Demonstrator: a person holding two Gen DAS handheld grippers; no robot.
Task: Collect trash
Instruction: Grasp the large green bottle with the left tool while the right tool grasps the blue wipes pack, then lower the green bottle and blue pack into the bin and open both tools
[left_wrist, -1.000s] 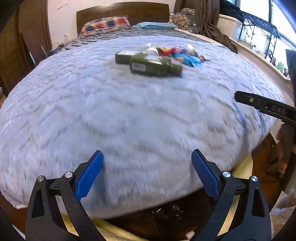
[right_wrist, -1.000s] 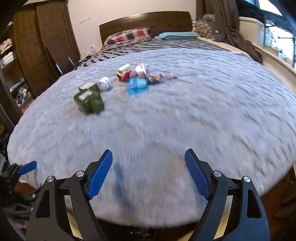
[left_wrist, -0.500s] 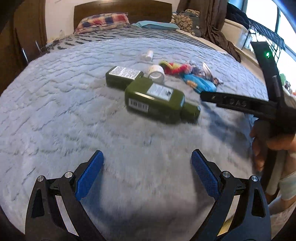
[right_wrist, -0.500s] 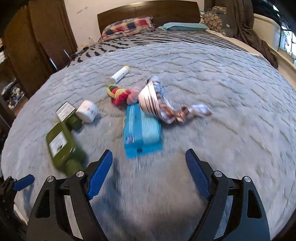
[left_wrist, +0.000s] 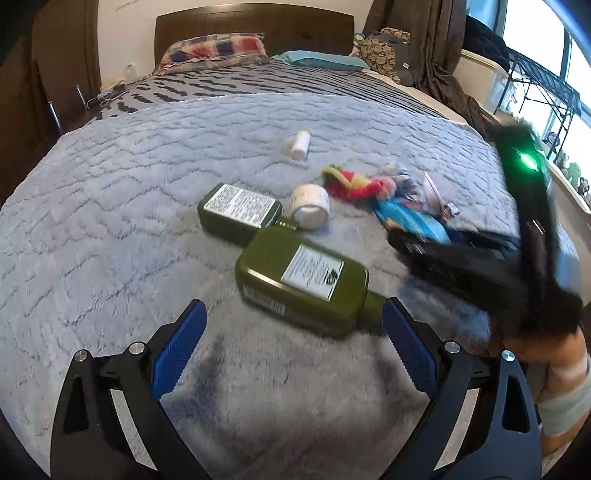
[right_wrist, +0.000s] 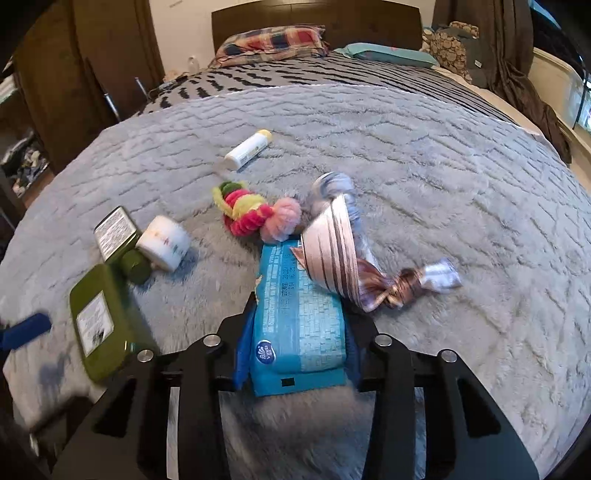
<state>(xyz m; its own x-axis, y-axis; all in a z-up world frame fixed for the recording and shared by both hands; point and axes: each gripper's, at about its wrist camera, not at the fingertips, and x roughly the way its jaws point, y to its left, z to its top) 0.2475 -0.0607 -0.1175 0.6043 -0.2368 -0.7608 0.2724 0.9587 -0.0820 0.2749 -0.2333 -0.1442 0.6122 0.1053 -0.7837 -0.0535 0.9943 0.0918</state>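
1. Left wrist view: The left gripper (left_wrist: 291, 354) is wide open and holds nothing. It hangs low over the fluffy grey blanket (left_wrist: 110, 192), and the big green bottle (left_wrist: 303, 284) lies just in front of its blue pads. I think it is open like this so it can go around that bottle next. A smaller green bottle (left_wrist: 238, 210) lies behind, and the white cup (left_wrist: 310, 206) is right by its cap end. The right gripper (left_wrist: 480, 266) shows as a dark blur down at the blue packet (left_wrist: 410, 221).

2. Right wrist view: The right gripper (right_wrist: 295, 354) is closing, with the blue packet (right_wrist: 299, 325) between its jaws. The blue pads sit tight against both sides of the packet. The packet looks flat and soft, so it may squash a bit. It lies on the blanket, and the striped wrapper (right_wrist: 340, 251) rests on its far end, so lifting may drag the wrapper along. The fuzzy toy (right_wrist: 255, 218) and the white tube (right_wrist: 247, 147) lie farther back.
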